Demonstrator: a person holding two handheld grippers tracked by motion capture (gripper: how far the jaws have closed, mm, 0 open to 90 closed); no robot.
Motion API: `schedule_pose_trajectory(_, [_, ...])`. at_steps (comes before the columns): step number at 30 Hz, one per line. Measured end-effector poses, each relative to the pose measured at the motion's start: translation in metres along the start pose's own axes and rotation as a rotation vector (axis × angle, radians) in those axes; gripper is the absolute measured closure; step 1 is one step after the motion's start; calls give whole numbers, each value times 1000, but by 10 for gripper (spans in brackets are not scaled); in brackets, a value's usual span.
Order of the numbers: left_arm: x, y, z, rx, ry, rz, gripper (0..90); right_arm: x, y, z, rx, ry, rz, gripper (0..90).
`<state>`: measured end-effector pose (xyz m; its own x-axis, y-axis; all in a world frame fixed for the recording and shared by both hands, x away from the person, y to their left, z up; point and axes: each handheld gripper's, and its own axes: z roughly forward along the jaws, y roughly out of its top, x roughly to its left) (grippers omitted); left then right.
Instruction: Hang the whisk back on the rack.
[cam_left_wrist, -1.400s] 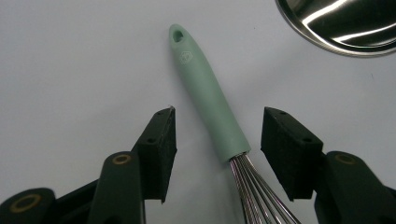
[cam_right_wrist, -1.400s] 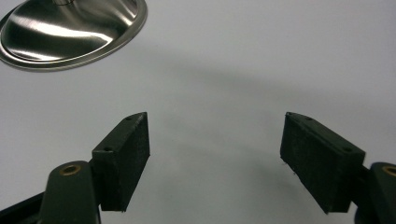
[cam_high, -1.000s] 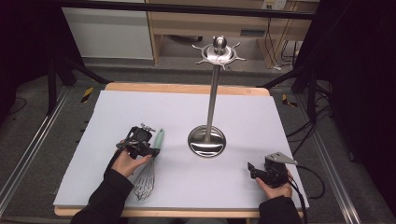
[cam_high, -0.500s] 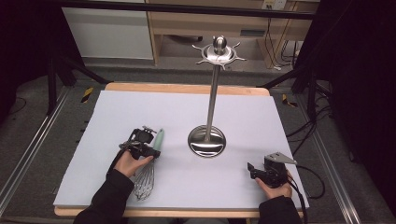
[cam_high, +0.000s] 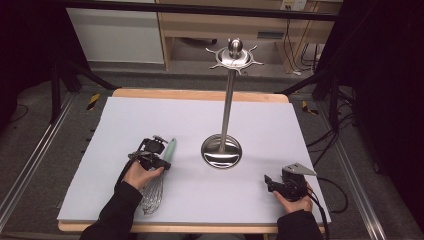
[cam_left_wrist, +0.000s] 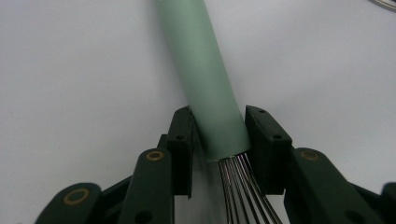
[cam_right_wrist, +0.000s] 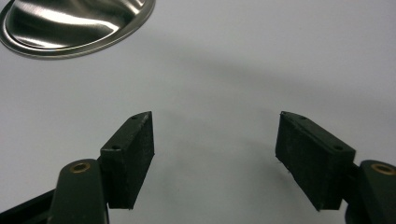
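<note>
The left tool (cam_left_wrist: 218, 140) has clamped the whisk (cam_high: 159, 175) at its green handle's base, yet the whisk lies flat on the counter (cam_high: 280, 115), unhung from the utensil stand (cam_high: 227, 100), while the right tool (cam_right_wrist: 215, 154) rests open.

Looks like a lab or recording studio bench, not a home kitchen. Wooden table (cam_high: 200, 94) topped with a plain white sheet (cam_high: 150, 120), ringed by black tripod legs (cam_high: 62, 80) and metal floor rails (cam_high: 30, 165). Dark curtains (cam_high: 385, 75) at the sides, loose cables (cam_high: 325, 140) on grey carpet, light wooden shelving (cam_high: 200, 30) at the back.
</note>
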<state>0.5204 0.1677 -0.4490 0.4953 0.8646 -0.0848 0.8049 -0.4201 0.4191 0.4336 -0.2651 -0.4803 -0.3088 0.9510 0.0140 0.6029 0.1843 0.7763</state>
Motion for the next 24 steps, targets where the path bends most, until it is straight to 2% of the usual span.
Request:
schedule_pose_trajectory(5, [0, -7, -5, 16, 11, 44, 674, 0, 0, 0, 3, 3, -5, 289])
schedule_pose_trajectory(12, [0, -11, -7, 12, 7, 74, 671, 1, 0, 1, 9, 9, 1, 293])
schedule_pose_trajectory(13, [-1, -10, -7, 5, 11, 95, 661, 1, 0, 1, 10, 9, 0, 293])
schedule_pose_trajectory(14, [-1, -10, -7, 5, 11, 95, 628, 1, 0, 1, 10, 9, 0, 293])
schedule_pose_trajectory(15, [-1, -9, -13, -17, 8, 99, 574, 1, 0, 1, 10, 10, 0, 294])
schedule_pose_trajectory(18, [-2, -6, -21, -26, 11, 99, 517, 1, 0, 1, 11, 10, -3, 294])
schedule_pose_trajectory(19, [-3, -2, -27, -14, 20, 102, 502, 1, 0, 1, 11, 9, -3, 294])
schedule_pose_trajectory(20, [-3, -2, -27, -14, 20, 102, 492, 1, 0, 1, 11, 9, -3, 294])
schedule_pose_trajectory(24, [-8, 6, -29, 35, 30, 103, 451, 1, 0, 1, 11, 12, -2, 295])
